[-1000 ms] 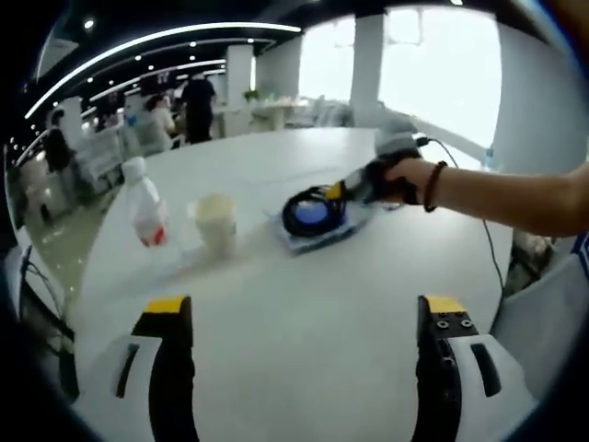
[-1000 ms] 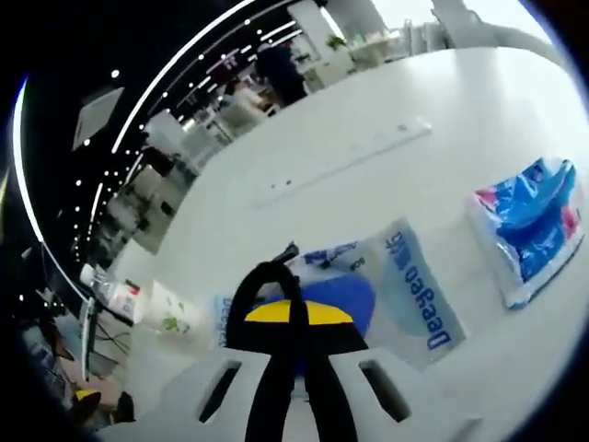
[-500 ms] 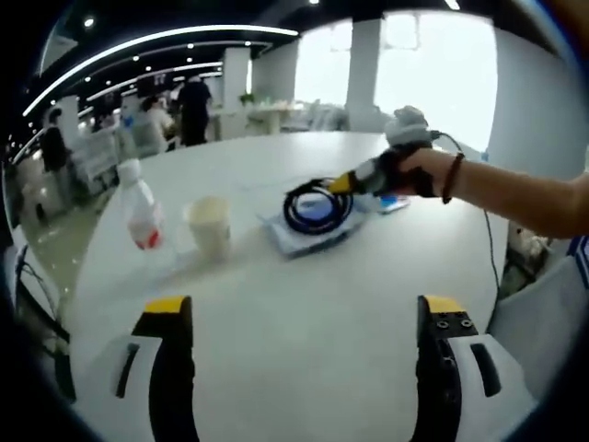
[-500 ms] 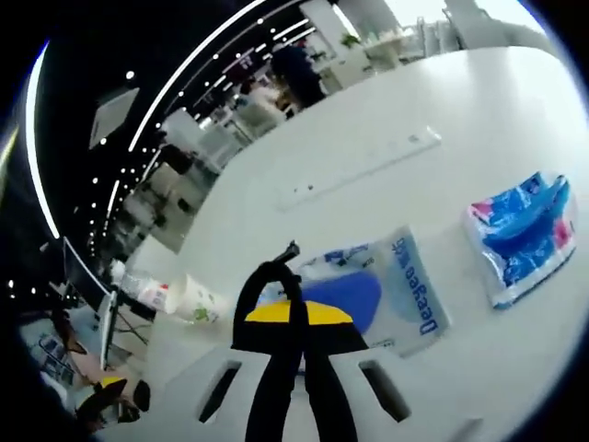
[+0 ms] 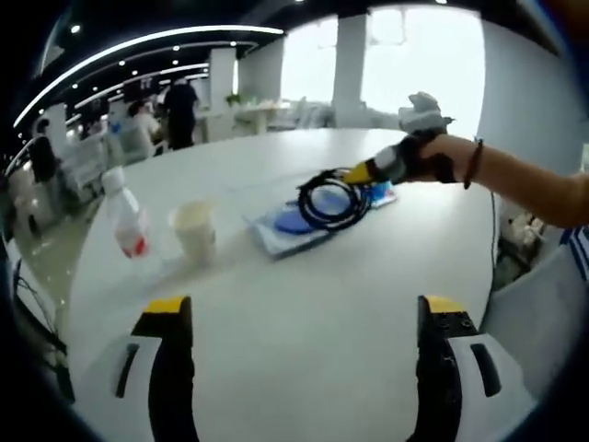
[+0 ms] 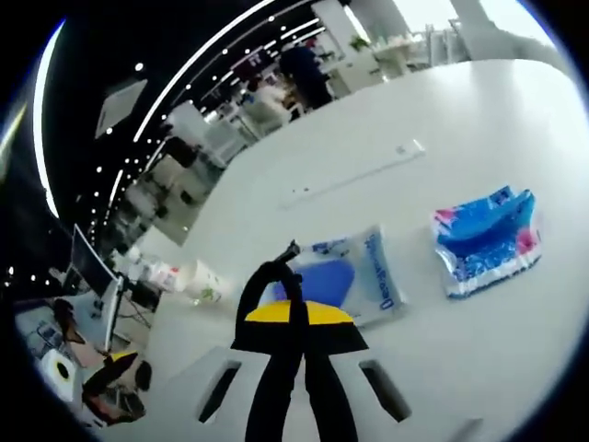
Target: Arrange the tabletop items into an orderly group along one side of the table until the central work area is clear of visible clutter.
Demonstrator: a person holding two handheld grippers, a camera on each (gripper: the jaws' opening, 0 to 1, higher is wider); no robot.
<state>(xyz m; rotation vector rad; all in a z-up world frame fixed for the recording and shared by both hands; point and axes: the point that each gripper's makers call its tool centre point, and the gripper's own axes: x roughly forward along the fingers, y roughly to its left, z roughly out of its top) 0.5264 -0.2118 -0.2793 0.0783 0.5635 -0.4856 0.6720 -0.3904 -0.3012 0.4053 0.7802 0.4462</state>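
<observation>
Left gripper view, left to right. A clear plastic bottle point(image 5: 125, 217) with a white cap and red label is standing upright at the far left of the round white table point(image 5: 304, 313), its smooth top showing soft reflections. Just right of it, a pale, cream-coloured paper cup point(image 5: 194, 231) is standing upright, apart from the bottle. Nearer the middle, a flat white-and-blue plastic packet point(image 5: 285, 226) is lying on the tabletop. The left gripper point(image 5: 305, 324) is pointing over bare table in the near foreground, its two black jaws with yellow tips standing wide apart with nothing between them. On the right, the right gripper point(image 5: 357, 175), with the person's hand point(image 5: 419, 158) behind it, is reaching in and pinching a coiled black cable point(image 5: 332, 199), a glossy loop hanging over the packet's right end; whether the loop is touching the packet is hard to make out.

Right gripper view. The cable point(image 6: 276, 276) is rising as a dark loop from the closed yellow-tipped jaws, its lower part hidden behind them. Behind it the packet point(image 6: 363, 276) is lying flat, blue print on white, partly covered. Further right, a crumpled blue, white and pink soft plastic pack point(image 6: 485, 243) is lying well apart. A long white strip point(image 6: 354, 173) is lying on the far tabletop, too small to identify.
</observation>
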